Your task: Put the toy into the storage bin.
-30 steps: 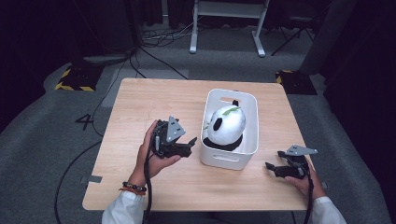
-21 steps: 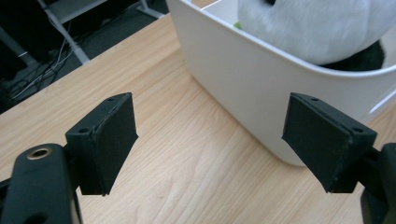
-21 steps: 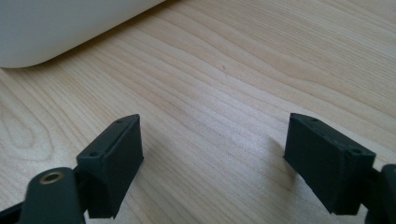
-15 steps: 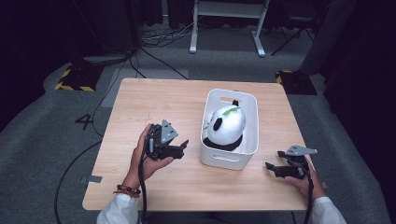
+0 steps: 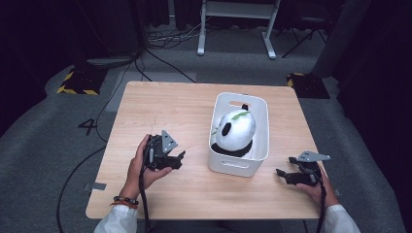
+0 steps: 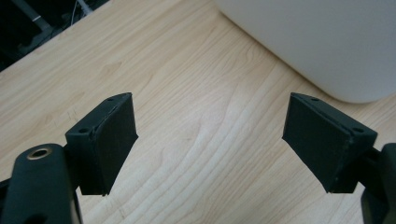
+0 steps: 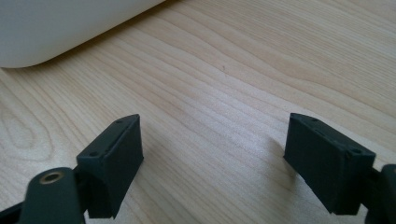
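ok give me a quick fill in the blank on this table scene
1. The panda toy sits inside the white ____.
2. The tub stands on a ____ table.
3. The left claw has ____ between its jaws.
4. Both claws, left and right, have their jaws ____.

Missing words: tub; wooden; nothing; open

Left hand (image 5: 145,165) sits at lower left of the high view, fingers wrapped round the left gripper (image 5: 179,160), jaws spread wide with nothing between them, pointing toward frame centre. At lower right, the right hand (image 5: 318,187) grips the right gripper (image 5: 282,174), jaws parted and empty, aimed left. White sleeves at the bottom edge.
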The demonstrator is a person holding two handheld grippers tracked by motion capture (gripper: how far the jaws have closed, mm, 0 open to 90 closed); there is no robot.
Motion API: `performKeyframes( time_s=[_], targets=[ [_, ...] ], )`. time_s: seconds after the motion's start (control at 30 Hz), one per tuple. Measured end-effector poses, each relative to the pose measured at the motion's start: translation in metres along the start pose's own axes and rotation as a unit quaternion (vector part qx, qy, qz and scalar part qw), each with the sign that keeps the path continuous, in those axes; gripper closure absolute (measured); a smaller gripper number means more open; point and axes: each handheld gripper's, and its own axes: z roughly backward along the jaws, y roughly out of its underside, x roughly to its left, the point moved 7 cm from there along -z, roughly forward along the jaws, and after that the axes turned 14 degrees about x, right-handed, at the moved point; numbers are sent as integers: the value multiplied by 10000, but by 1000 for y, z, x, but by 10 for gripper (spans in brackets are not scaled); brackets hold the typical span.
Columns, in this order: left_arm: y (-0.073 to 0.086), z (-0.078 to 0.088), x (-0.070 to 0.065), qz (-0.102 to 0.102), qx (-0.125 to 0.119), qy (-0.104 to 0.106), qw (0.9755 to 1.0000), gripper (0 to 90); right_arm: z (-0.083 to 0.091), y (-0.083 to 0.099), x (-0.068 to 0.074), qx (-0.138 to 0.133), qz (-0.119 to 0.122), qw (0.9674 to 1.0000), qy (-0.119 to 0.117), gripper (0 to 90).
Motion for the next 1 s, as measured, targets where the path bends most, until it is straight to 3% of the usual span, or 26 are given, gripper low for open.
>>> performKeyframes(
  time_s=[0.6, 0.73, 1.0],
  targets=[
    [31, -17, 5, 54, 324, -6, 9995, 181, 0, 0, 0, 1, -1, 10000, -1, 190],
    [39, -21, 5, 208, 357, 32, 9991, 181, 0, 0, 0, 0, -1, 10000, 0, 190],
    [52, -25, 2, 228, 495, 86, 9985, 180, 0, 0, 0, 0, -1, 10000, 0, 190]
  ],
)
